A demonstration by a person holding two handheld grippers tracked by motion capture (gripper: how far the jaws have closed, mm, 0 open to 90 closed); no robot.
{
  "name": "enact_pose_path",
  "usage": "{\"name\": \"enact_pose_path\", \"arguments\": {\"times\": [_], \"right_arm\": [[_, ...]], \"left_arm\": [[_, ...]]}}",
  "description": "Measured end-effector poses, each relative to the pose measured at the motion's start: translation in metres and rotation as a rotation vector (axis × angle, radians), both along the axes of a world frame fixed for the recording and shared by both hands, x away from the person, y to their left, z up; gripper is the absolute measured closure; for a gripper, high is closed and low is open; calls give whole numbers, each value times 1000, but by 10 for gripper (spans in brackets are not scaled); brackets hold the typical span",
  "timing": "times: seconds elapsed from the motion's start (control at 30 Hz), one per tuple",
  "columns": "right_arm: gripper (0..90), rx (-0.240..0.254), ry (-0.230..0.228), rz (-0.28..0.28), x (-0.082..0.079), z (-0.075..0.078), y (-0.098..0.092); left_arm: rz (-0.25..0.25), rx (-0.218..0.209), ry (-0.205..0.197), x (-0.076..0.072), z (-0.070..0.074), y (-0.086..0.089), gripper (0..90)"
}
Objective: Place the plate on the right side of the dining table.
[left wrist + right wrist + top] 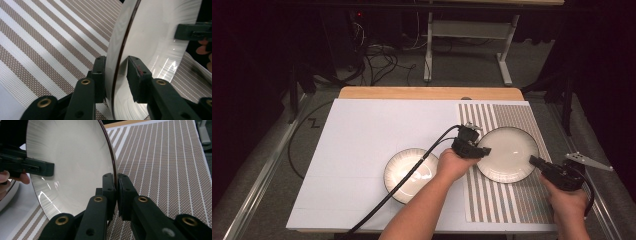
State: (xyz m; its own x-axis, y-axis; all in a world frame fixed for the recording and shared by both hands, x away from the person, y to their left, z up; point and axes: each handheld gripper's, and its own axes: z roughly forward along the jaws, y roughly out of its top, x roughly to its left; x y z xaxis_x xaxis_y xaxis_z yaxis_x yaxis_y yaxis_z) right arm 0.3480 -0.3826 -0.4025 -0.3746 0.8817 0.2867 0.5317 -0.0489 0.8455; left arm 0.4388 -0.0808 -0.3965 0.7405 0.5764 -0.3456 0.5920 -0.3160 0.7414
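A white plate with a dark rim (507,152) lies over the striped placemat (512,205). My right gripper (534,161) is shut on its right rim; in the right gripper view the pads (116,176) pinch the plate's edge (75,157). At the opposite rim is my left gripper (482,150). Its jaws (115,63) straddle the plate (155,37), and a gap shows between the inner pad (133,75) and the plate's face. A second ribbed white plate (399,165) rests on the white board, under my left forearm.
The white board (362,140) covers the left and middle of the wooden table, with the placemat at the right. A black cable (377,205) trails from the left gripper across the second plate. Beyond the table lie floor cables and a desk frame.
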Motion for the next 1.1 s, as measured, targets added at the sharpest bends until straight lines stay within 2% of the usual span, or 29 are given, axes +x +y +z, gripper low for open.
{"name": "enact_pose_path", "arguments": {"times": [0.13,0.2,0.27,0.33,0.37,0.43,0.47,0.53,0.57,0.6,0.63,0.7,0.73,0.9,1.03,1.1], "right_arm": [[883,8,0,-14,1,-1,-2],[881,10,4,-22,1,-2,-3],[880,12,7,-26,2,-3,-3],[879,5,7,-32,3,-3,-2],[879,5,7,-32,3,-3,-2],[878,-2,8,-37,3,-2,-1],[877,-8,10,-42,3,-2,0],[874,-16,15,-48,4,-1,1],[874,-16,15,-48,4,-1,1],[870,-27,20,-54,5,-1,2],[869,-32,24,-58,6,-1,3],[867,-35,30,-62,7,0,3],[865,-45,40,-70,9,0,5],[858,-61,61,-85,14,2,9],[852,-67,82,-93,18,1,10],[848,-69,97,-102,21,1,11]], "left_arm": [[11,-12,-11,1,3,2,623],[21,-16,-27,1,7,6,552],[16,-8,-49,0,12,9,520],[7,-21,-83,-6,19,17,495],[7,-21,-83,-6,19,17,485],[4,-27,-110,-10,24,24,475],[0,-40,-128,-16,29,33,456],[-4,-48,-134,-20,31,38,438],[-8,-52,-137,-23,32,44,438],[-12,-54,-147,-29,34,57,436],[-12,-54,-147,-29,34,57,436],[-7,-61,-157,-35,34,72,428],[1,-62,-159,-38,33,81,392],[52,-62,-196,-53,31,122,322],[85,-94,-211,-66,29,163,321],[105,-95,-227,-74,28,184,307]]}}
